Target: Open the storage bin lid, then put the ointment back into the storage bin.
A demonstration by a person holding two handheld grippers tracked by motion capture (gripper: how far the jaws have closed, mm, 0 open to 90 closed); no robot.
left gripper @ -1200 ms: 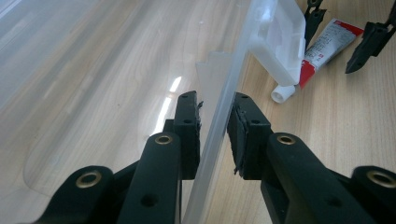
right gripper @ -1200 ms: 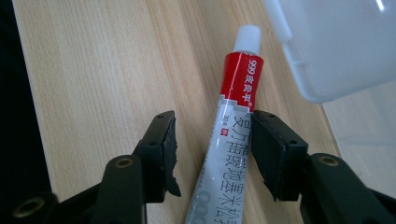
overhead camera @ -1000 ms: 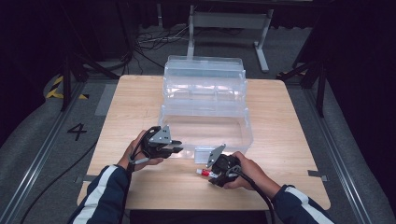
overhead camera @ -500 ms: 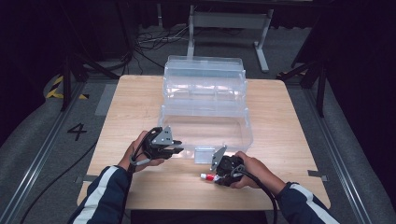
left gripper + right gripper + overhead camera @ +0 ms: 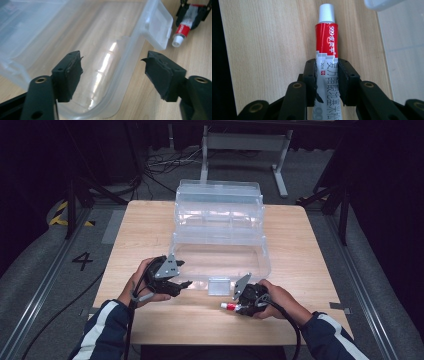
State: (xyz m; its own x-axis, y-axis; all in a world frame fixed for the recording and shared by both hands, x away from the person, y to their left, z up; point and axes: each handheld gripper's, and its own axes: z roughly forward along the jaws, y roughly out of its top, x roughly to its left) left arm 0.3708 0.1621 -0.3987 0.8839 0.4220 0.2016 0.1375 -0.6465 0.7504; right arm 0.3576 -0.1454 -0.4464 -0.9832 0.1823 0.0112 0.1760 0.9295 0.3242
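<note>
Tube (image 5: 327, 50) lettering legible between right tool (image 5: 327, 75) jaws

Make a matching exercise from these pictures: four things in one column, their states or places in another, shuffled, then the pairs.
Things:
1. left gripper
2. right gripper
3. tube
4. clear box

States:
A. lid raised, at the middle of the table
B. red and grey with a white cap
C. open, at the box's front rim
D. shut on the tube

Pairs: 1-C, 2-D, 3-B, 4-A
</note>
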